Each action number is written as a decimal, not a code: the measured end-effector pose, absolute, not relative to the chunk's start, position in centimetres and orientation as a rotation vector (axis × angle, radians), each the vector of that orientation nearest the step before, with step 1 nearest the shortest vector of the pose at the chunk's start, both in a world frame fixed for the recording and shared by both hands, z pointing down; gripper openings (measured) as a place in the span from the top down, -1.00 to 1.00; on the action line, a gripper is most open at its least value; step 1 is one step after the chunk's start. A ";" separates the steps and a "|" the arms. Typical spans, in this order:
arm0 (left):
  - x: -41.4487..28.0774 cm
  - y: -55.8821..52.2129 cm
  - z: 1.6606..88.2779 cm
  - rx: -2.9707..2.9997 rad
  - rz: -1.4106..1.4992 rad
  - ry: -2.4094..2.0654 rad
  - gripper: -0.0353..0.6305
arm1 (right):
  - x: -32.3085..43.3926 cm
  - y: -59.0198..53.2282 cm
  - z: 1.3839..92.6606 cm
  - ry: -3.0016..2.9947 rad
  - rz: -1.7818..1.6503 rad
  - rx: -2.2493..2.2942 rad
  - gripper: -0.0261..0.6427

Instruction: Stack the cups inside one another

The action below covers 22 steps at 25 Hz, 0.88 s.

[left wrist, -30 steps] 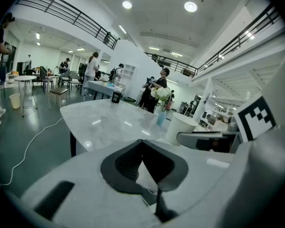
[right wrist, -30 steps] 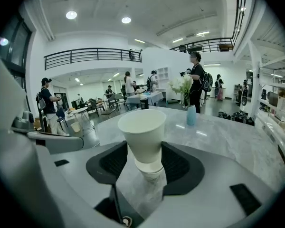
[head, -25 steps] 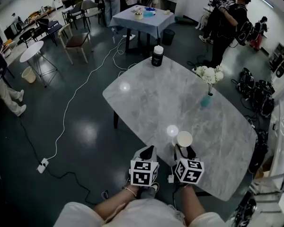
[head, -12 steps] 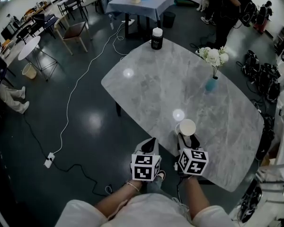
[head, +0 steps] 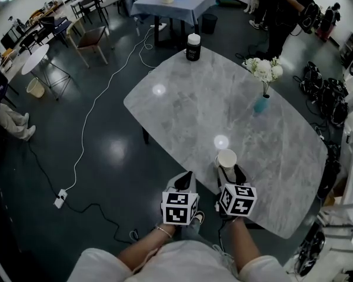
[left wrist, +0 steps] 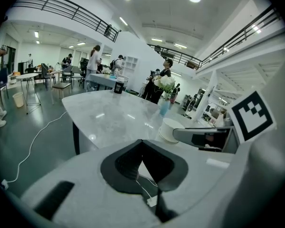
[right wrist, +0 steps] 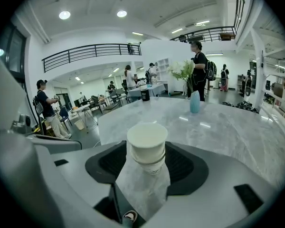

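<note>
Since half a second ago the stack of cups [head: 226, 157] has shifted slightly toward 9 o'clock along with the right gripper [head: 228, 170], whose jaws clamp its sides. It is at the 6 o'clock edge of the table [head: 182, 104]. The cups are already nested, so the task is judged nearly complete. The left gripper [head: 186, 180], at 9 o'clock of the right, is closed on nothing. The cup count is unclear. The stack's base is hidden, so contact with the table is unconfirmed.

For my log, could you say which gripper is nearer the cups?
Right. The cups sit between the jaws of the right gripper; the left gripper is shut, empty, to their left.
</note>
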<state>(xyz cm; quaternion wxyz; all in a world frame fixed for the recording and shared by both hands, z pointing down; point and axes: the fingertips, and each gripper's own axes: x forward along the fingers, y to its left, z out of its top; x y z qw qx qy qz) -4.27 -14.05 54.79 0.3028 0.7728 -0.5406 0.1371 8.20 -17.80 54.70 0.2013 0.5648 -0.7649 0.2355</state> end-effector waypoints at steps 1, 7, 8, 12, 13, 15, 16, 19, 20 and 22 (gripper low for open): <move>-4.1 -14.0 54.8 2.051 0.365 -1.430 0.90 | 8.3 -17.7 54.8 -2.135 0.664 1.580 0.28; -3.6 -14.2 54.6 2.063 0.365 -1.411 0.90 | 9.4 -17.4 54.0 -2.124 0.658 1.625 0.28; -3.5 -14.2 54.6 2.065 0.365 -1.408 0.90 | 9.5 -17.3 54.0 -2.122 0.656 1.635 0.28; -3.2 -14.0 54.2 2.075 0.362 -1.401 0.90 | 10.3 -17.0 53.4 -2.099 0.645 1.670 0.28; -3.2 -14.0 54.1 2.078 0.362 -1.399 0.90 | 10.5 -16.9 53.2 -2.092 0.642 1.680 0.28; -3.1 -14.0 54.0 2.085 0.358 -1.396 0.90 | 10.8 -16.8 53.0 -2.083 0.636 1.698 0.28; -3.1 -14.1 53.9 2.090 0.355 -1.395 0.90 | 10.9 -16.7 52.8 -2.083 0.633 1.705 0.28; -3.0 -14.3 53.5 2.103 0.346 -1.391 0.90 | 11.1 -16.7 52.1 -2.095 0.625 1.732 0.29; -3.0 -14.3 53.3 2.108 0.343 -1.389 0.90 | 11.2 -16.6 51.8 -2.097 0.621 1.745 0.30; -3.0 -14.3 53.0 2.118 0.337 -1.385 0.91 | 11.4 -16.6 51.1 -2.091 0.604 1.776 0.40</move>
